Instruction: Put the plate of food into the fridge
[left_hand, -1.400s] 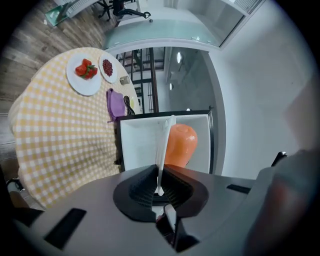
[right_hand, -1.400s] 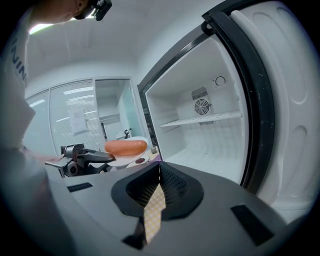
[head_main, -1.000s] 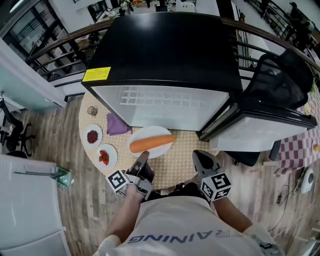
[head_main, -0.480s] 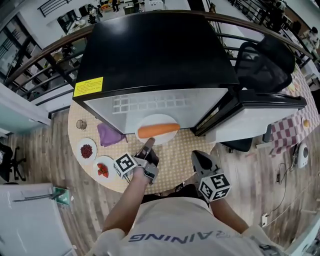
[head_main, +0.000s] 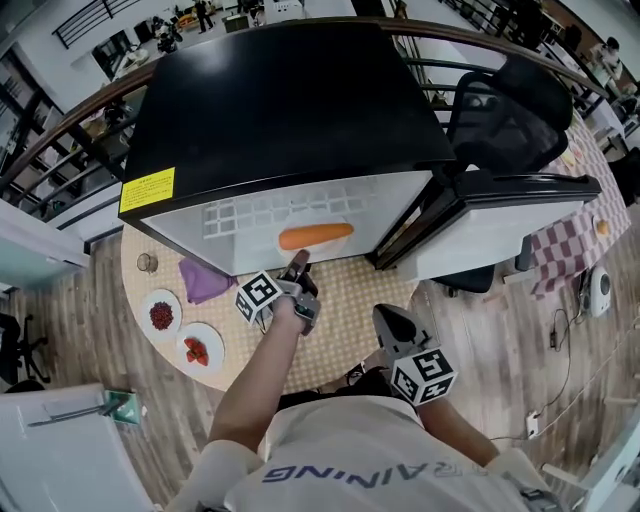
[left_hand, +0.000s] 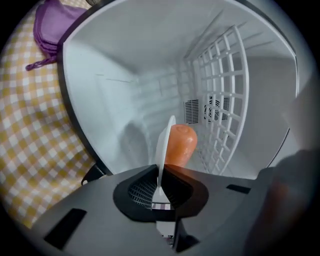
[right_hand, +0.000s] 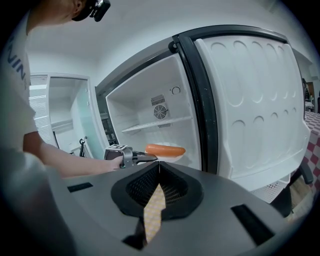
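A white plate (head_main: 322, 247) carrying a long orange piece of food (head_main: 315, 236) is held in the mouth of the open fridge (head_main: 300, 200). My left gripper (head_main: 299, 263) is shut on the plate's near rim. In the left gripper view the plate (left_hand: 165, 142) stands edge-on between the jaws, with the orange food (left_hand: 179, 145) beside it, inside the white fridge interior. The right gripper view shows the plate (right_hand: 171, 157) and the left gripper (right_hand: 142, 159) in front of the fridge shelf. My right gripper (head_main: 386, 317) stays low near my body, shut with nothing in it.
The fridge door (head_main: 495, 235) stands open at the right, with a black chair (head_main: 510, 120) behind it. On the round checked table (head_main: 340, 310) lie a purple cloth (head_main: 203, 280) and two small plates of red food (head_main: 161, 315) (head_main: 198, 350). A wire rack (left_hand: 222, 95) lines the fridge's inside.
My left gripper has carried the plate forward off the table and into the fridge opening. The right gripper has stayed about where it was.
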